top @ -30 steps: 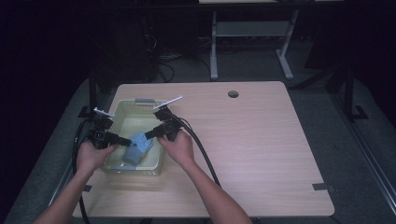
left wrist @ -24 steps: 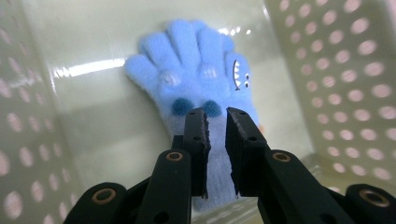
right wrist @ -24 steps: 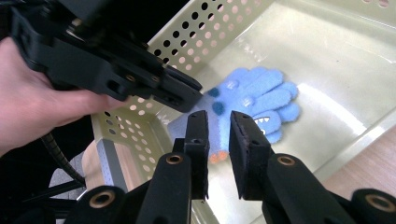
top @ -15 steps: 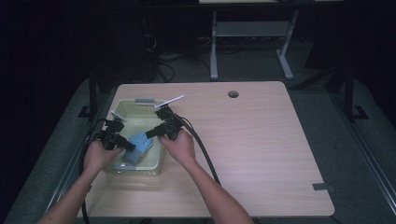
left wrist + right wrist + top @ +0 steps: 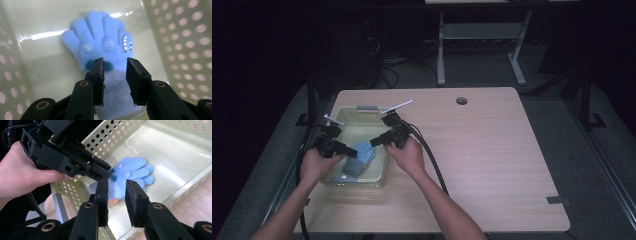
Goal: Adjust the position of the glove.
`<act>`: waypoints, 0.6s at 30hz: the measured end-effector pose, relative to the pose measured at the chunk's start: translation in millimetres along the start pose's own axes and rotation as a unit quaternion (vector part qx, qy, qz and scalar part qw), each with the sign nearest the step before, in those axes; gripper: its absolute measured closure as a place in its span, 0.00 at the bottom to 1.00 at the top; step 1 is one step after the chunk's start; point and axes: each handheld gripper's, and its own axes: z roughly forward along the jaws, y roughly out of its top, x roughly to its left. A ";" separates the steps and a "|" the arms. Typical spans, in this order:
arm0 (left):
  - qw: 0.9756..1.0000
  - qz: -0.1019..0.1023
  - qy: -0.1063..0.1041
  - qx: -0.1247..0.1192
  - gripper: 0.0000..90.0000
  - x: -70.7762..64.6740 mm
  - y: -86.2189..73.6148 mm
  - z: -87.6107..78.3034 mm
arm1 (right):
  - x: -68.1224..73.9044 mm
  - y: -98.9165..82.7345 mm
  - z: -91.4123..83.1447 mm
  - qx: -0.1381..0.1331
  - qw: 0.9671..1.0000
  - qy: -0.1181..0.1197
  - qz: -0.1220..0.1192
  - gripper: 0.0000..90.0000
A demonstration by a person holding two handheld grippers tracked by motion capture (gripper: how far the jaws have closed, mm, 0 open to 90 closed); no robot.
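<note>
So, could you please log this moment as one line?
scene: blue glove lying in perforated basket | left gripper: open over cuff, jaws just opening | right gripper: open, jaws just opening, nothing between

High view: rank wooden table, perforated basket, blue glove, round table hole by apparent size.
1. Light wooden table
2. Pale perforated plastic basket
3. Blue fleece glove
4. Round cable hole, though the glove is partly hidden by the hand-held grippers.

Left gripper (image 5: 353, 152) and right gripper (image 5: 373, 142) — matte black bodies, flat ribbed pads, brass-ringed pivot screws, thick black trailing cables; forearms bare, no sleeves.
</note>
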 end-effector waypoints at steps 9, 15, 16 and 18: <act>0.999 -0.005 -0.034 -0.032 0.63 -0.8 0.8 -10.7 | -4.9 0.5 -13.0 -0.006 1.000 -0.001 0.000 0.75; 0.998 -0.004 -0.049 -0.050 0.58 -5.5 2.1 -14.5 | -11.8 -1.9 -26.2 -0.014 1.000 -0.001 0.005 0.68; 0.998 -0.002 -0.048 -0.050 0.57 -5.8 2.5 -14.9 | -13.1 -2.0 -28.3 -0.014 1.000 -0.002 0.007 0.67; 0.997 -0.002 -0.051 -0.055 0.57 -7.1 3.0 -15.9 | -15.1 -2.6 -32.5 -0.016 1.000 -0.004 0.009 0.66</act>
